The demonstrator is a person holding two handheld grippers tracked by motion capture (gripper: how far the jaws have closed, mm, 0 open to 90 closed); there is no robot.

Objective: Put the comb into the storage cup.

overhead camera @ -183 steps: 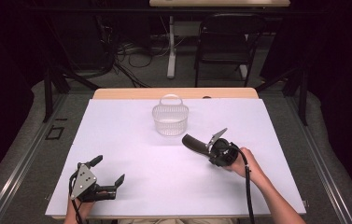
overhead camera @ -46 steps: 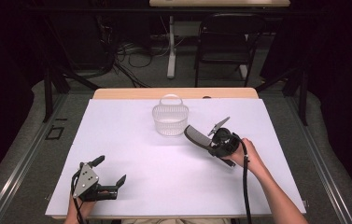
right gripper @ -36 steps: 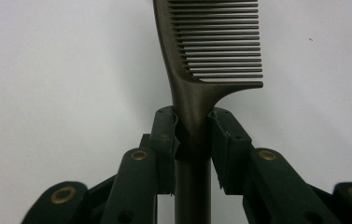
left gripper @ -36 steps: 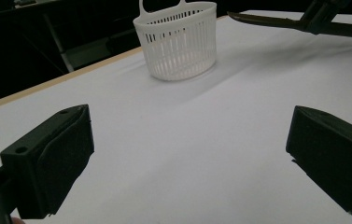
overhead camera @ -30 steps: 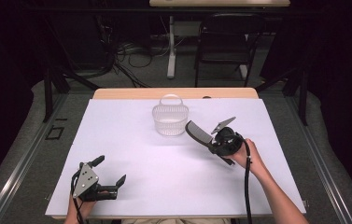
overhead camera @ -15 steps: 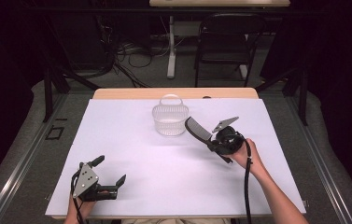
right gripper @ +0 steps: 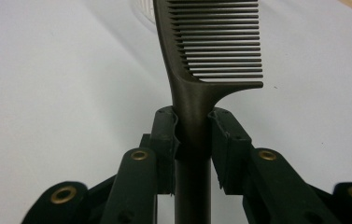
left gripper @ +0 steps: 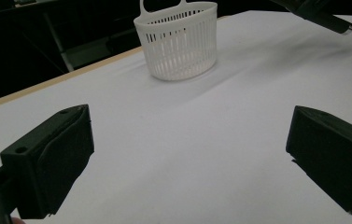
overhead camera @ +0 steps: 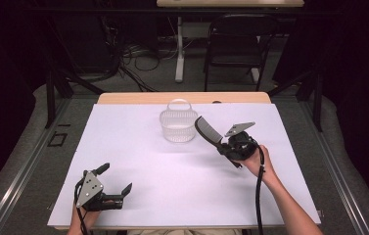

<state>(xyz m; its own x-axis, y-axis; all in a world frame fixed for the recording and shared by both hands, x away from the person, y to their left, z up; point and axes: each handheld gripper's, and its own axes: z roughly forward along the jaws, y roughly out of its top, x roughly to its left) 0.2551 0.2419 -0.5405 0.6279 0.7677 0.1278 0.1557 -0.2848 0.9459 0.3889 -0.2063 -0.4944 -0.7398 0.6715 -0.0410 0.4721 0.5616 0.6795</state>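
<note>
Black comb [overhead camera: 206, 133] — unmoved, right gripper [right gripper: 193, 122] still clamping it.

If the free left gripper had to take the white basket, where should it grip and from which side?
Probably the arched handle atop the basket, from above: the basket stands upright, its round slatted wall looks wide for the open left gripper, and the right gripper with the comb sits beside it.
</note>
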